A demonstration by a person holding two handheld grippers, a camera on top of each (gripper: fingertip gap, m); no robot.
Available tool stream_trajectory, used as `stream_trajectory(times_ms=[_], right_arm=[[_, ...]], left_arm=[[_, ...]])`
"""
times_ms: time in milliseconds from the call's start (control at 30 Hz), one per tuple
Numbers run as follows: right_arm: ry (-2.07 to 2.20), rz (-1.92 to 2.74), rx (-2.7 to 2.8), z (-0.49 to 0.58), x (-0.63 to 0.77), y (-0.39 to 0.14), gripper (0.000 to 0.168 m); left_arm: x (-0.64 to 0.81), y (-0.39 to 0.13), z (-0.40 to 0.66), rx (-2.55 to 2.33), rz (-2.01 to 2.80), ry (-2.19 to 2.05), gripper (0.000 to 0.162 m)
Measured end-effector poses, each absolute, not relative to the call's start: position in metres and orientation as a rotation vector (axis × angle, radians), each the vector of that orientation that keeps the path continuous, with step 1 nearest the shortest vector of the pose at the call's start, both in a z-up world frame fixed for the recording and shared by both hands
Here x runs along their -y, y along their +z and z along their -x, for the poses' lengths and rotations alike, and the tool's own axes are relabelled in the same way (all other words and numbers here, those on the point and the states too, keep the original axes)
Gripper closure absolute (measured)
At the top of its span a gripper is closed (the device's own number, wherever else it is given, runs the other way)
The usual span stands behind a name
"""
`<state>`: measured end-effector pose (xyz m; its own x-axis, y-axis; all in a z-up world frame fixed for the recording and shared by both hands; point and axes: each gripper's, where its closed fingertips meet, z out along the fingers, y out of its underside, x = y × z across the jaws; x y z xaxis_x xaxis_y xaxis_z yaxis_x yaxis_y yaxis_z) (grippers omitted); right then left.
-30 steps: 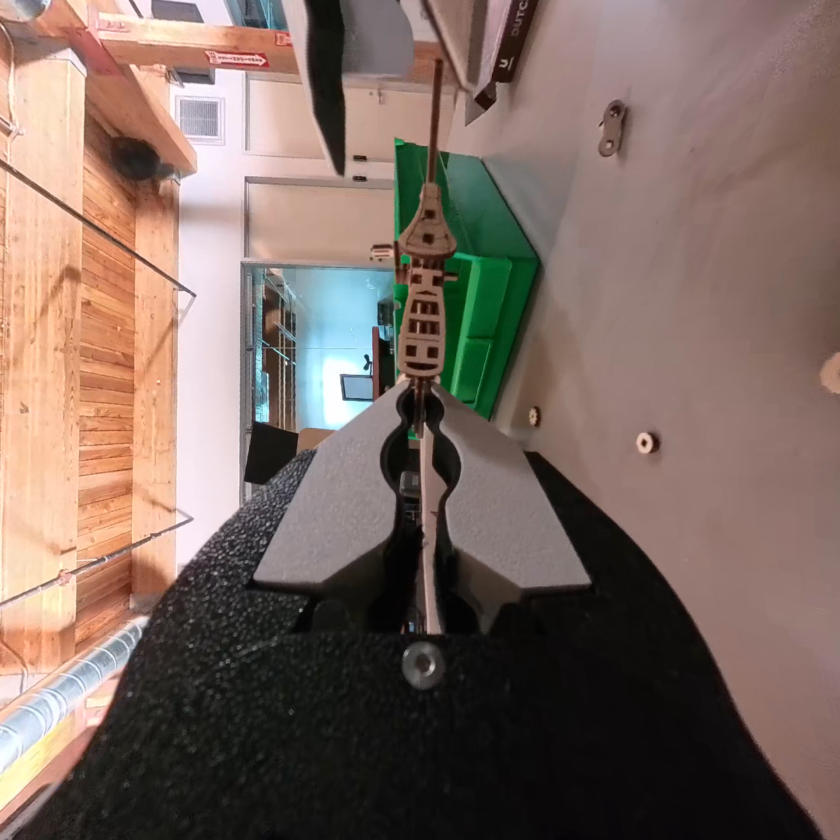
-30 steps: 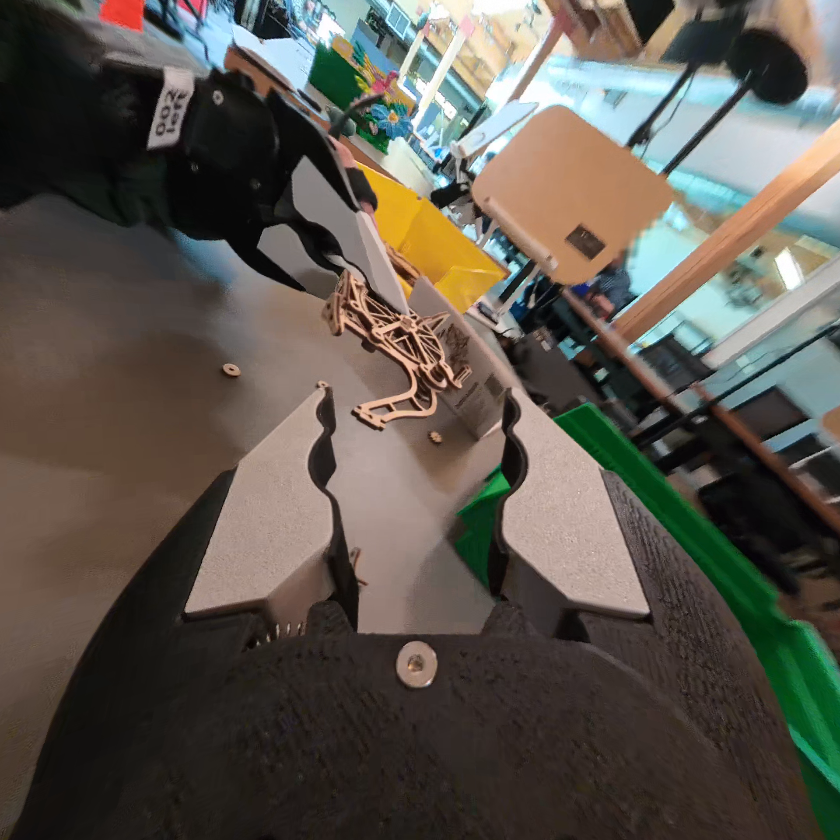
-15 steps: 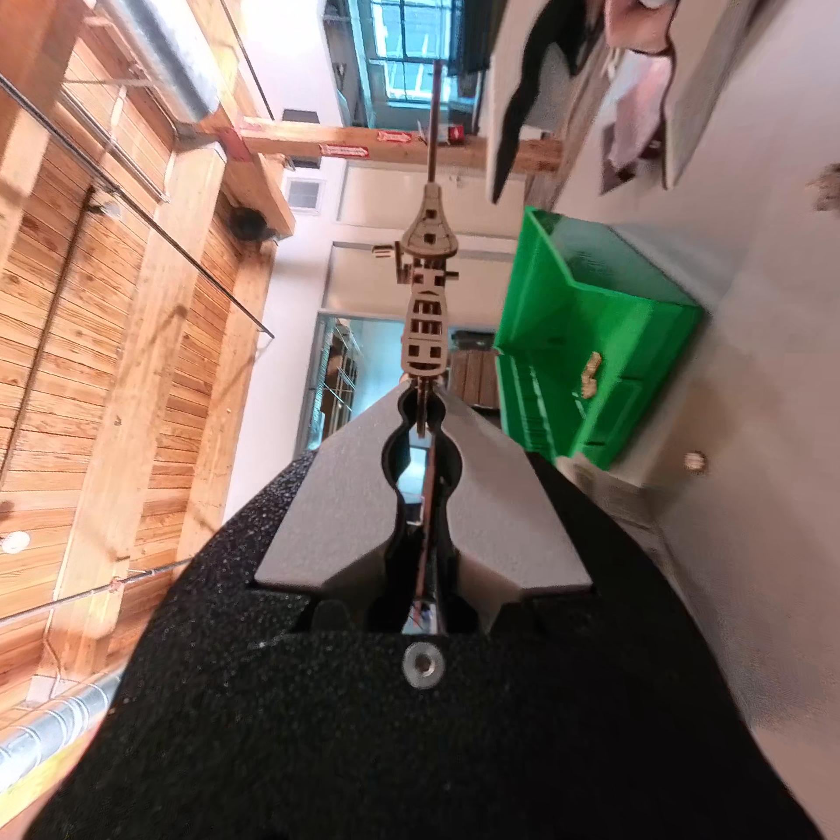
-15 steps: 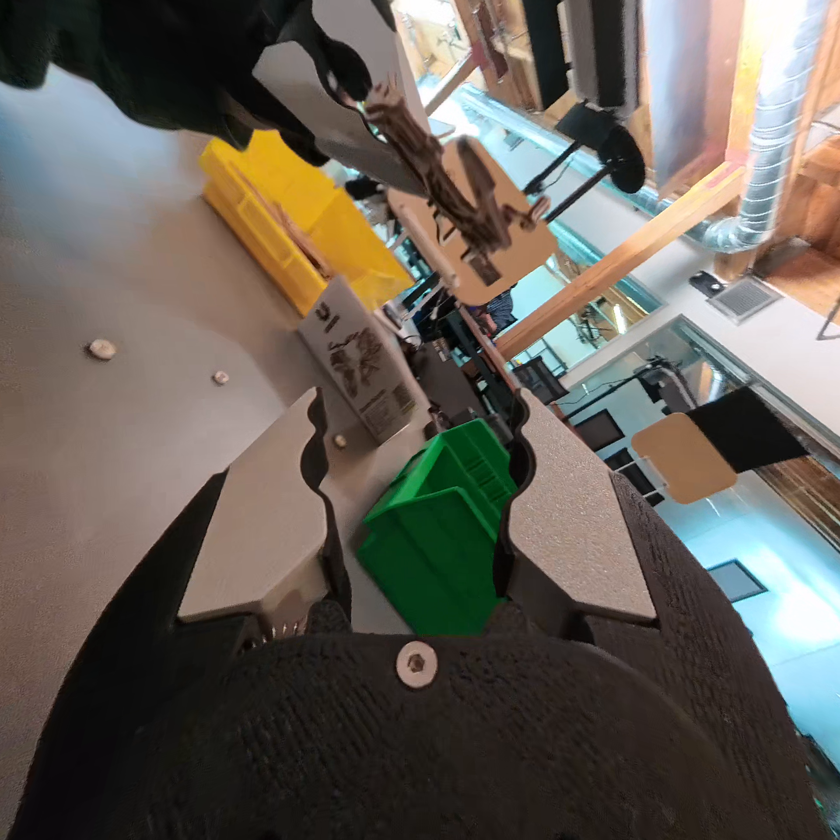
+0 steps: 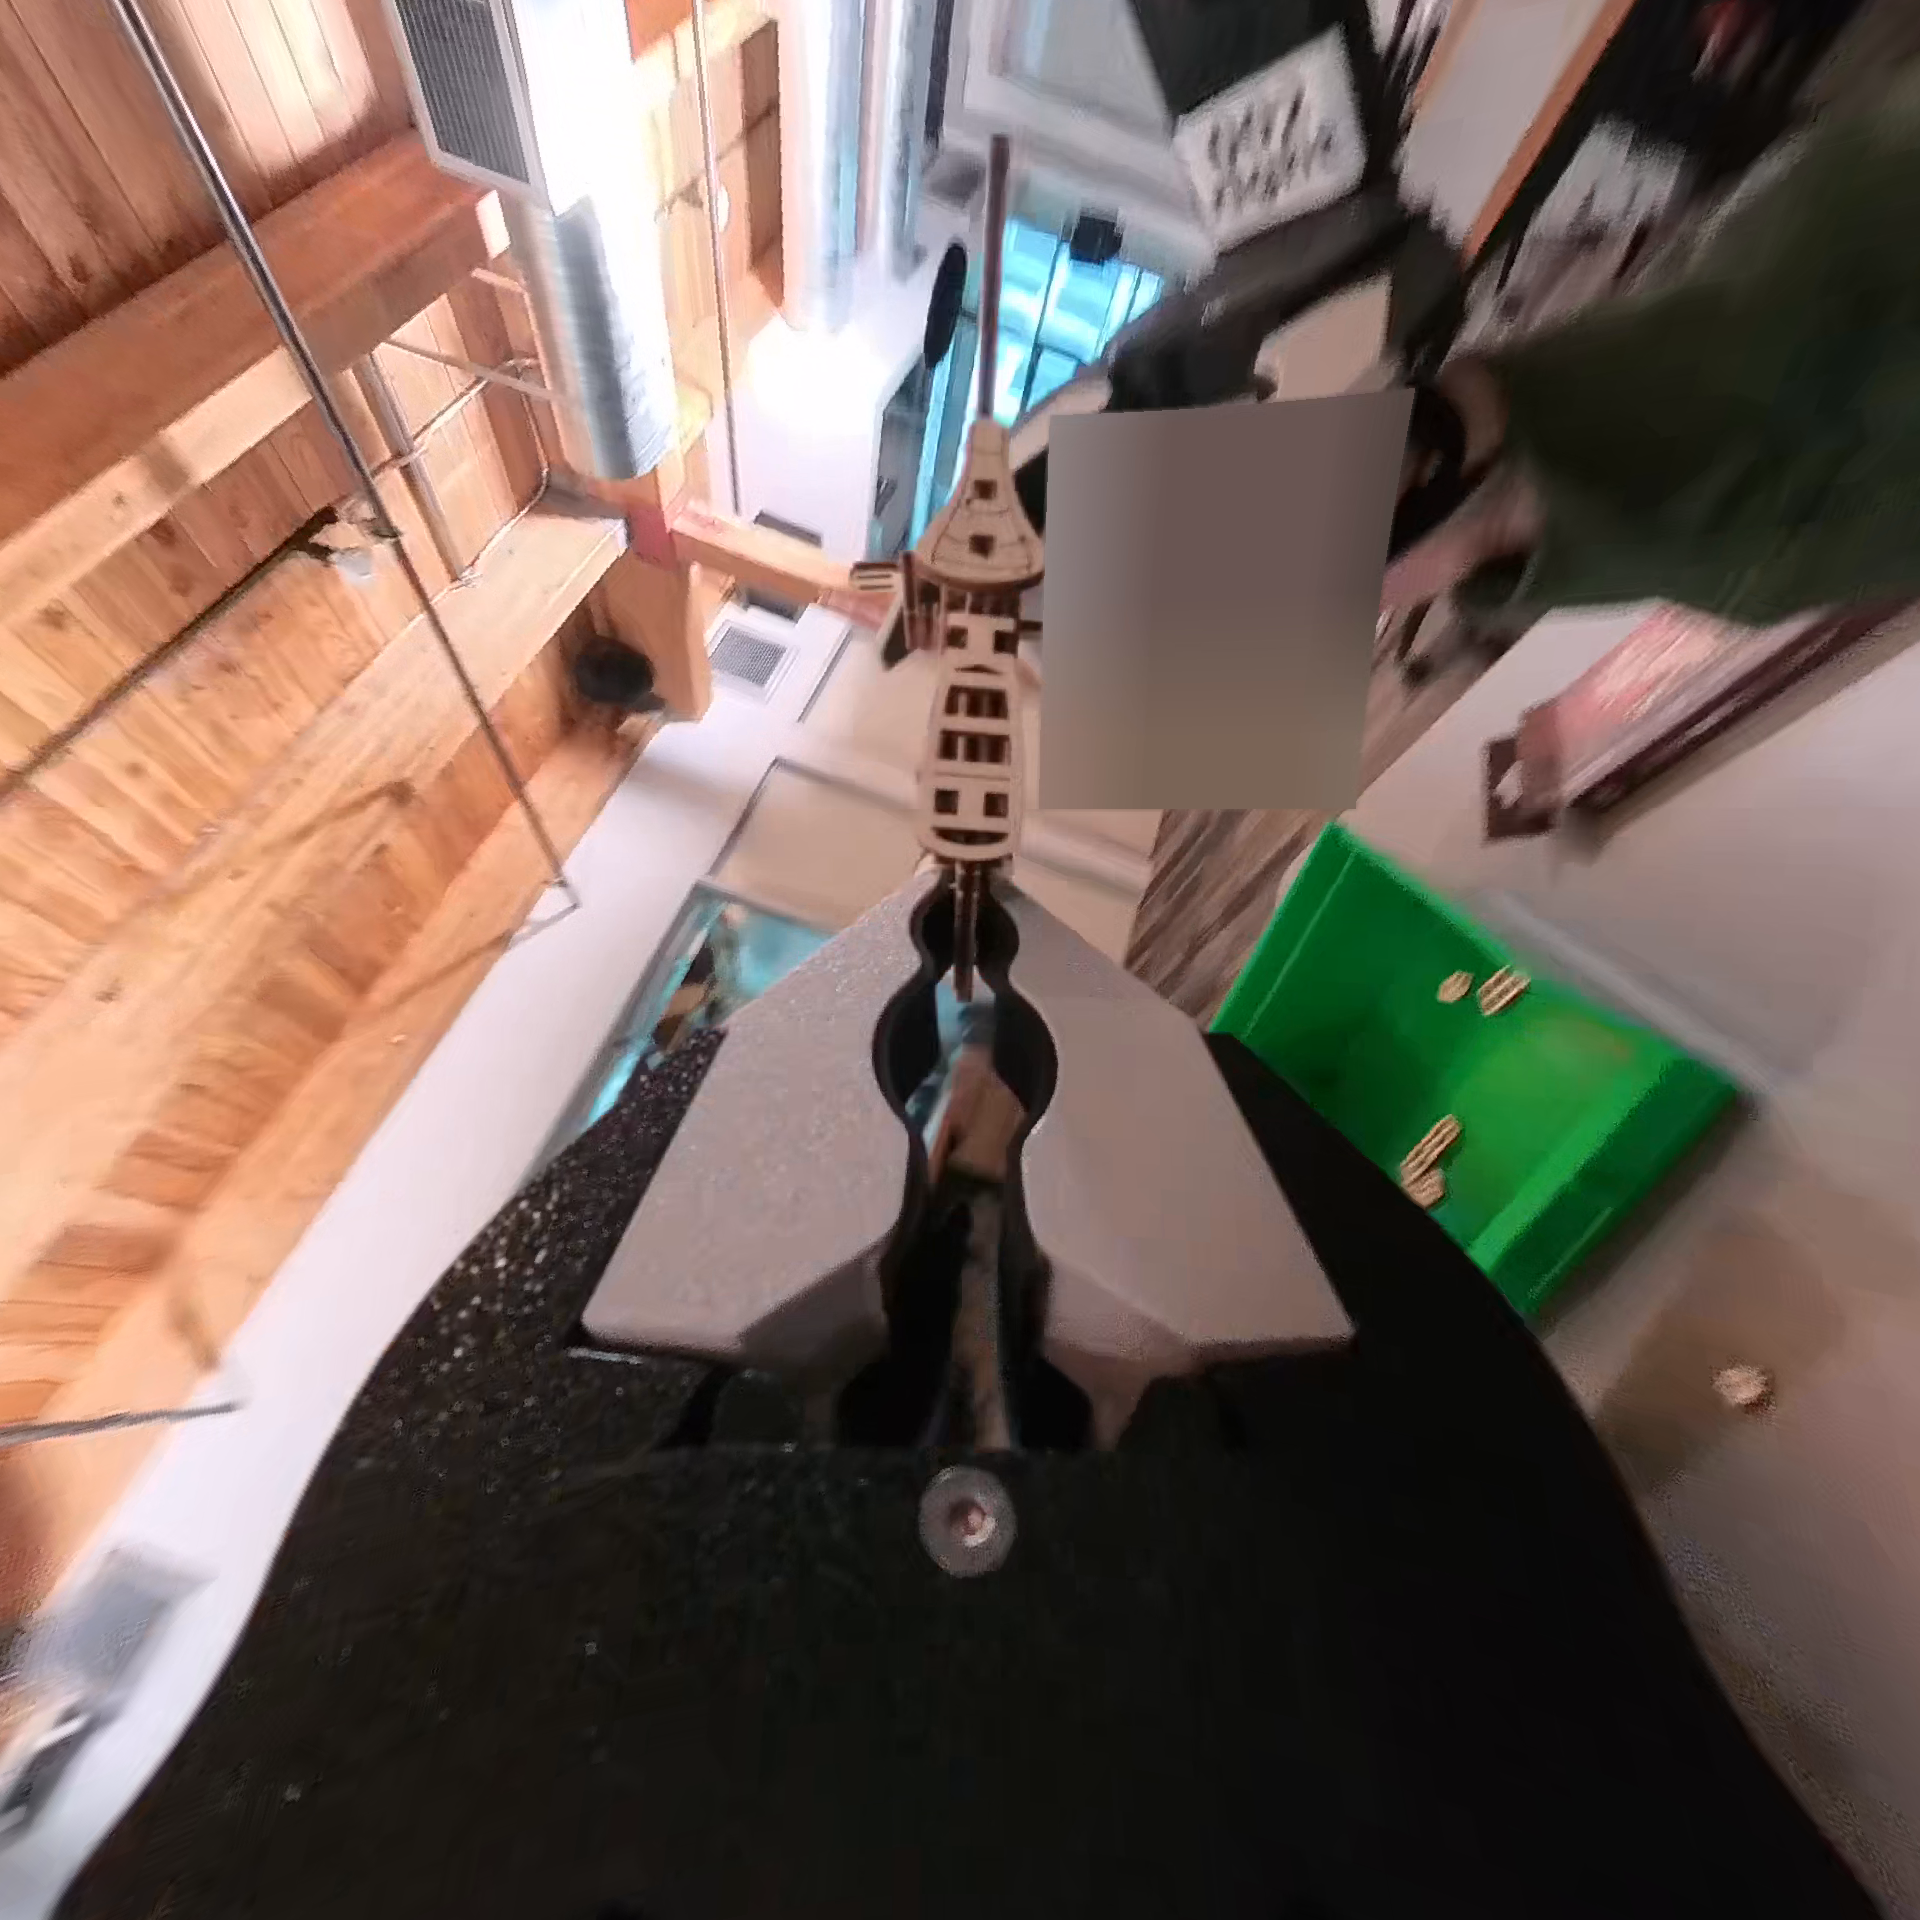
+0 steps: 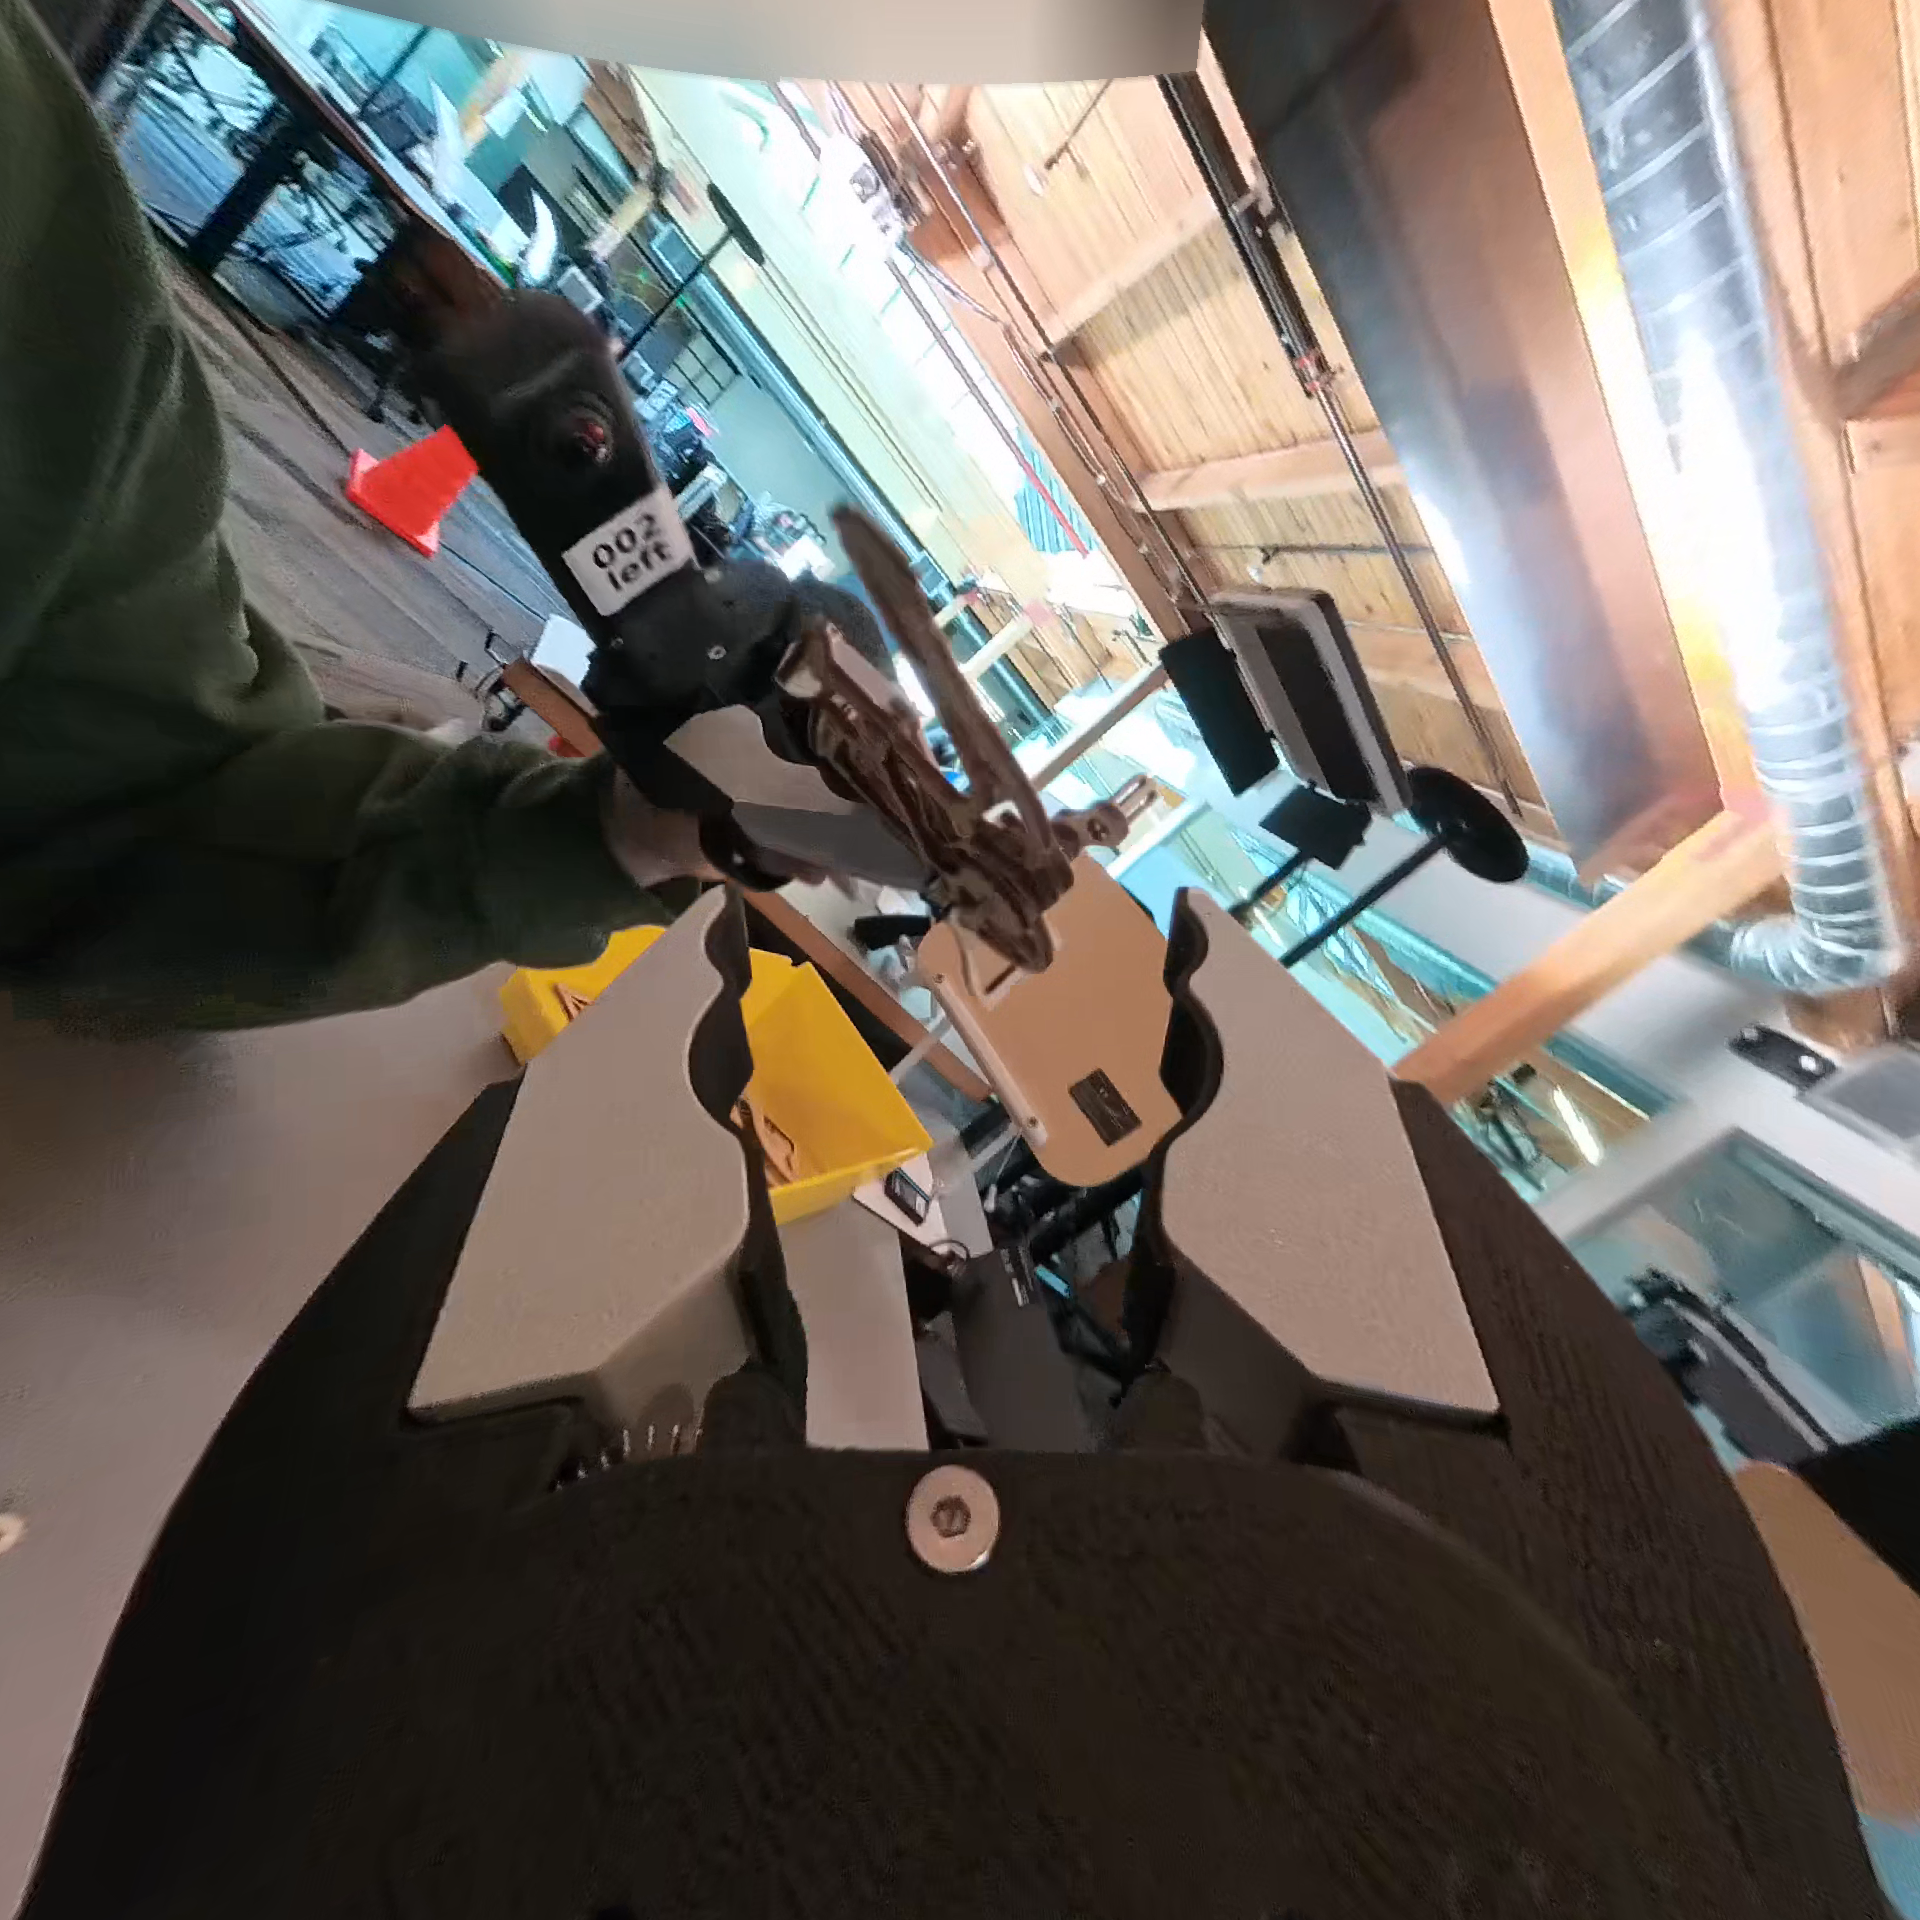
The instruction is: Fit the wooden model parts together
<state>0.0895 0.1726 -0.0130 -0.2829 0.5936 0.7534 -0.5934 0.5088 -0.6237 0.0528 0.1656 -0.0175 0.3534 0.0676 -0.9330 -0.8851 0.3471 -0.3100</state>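
Left wrist view shows the wooden model (image 5: pixel 971 686) pinched at its bottom end by the left claw (image 5: pixel 966 904), whose two grey fingers are pressed together on it. A second ago the model was low, close over the desk (image 5: pixel 1704 1558). Now it is lifted high in the air, with the ceiling beams and pipe behind it. From the right wrist view the model (image 6: pixel 935 790) sticks up out of the left claw (image 6: pixel 831 821), just past the tips of the right claw (image 6: pixel 956 914). The right claw is spread wide and holds nothing. It has swung up too, so it now faces the model and not the desk. I think the person is lining up the model to look at it or grab it. Small loose parts lie in the green bin (image 5: pixel 1475 1122), and a yellow bin (image 6: pixel 831 1091) sits on the desk below.
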Motion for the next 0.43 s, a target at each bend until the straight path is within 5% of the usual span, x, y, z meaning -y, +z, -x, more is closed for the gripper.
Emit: stream_trajectory(times_ms=[33,433], right_arm=[[1.147,-0.015,1.472,-0.084,-0.167,-0.015,0.089],[1.278,-0.117,1.564,-0.071,-0.154,-0.031,0.129]], left_arm=[[-0.162,-0.020,-0.054,-1.015,0.997,0.713,0.162],[-0.163,-0.040,-0.052,-1.121,1.038,0.438,0.162]])
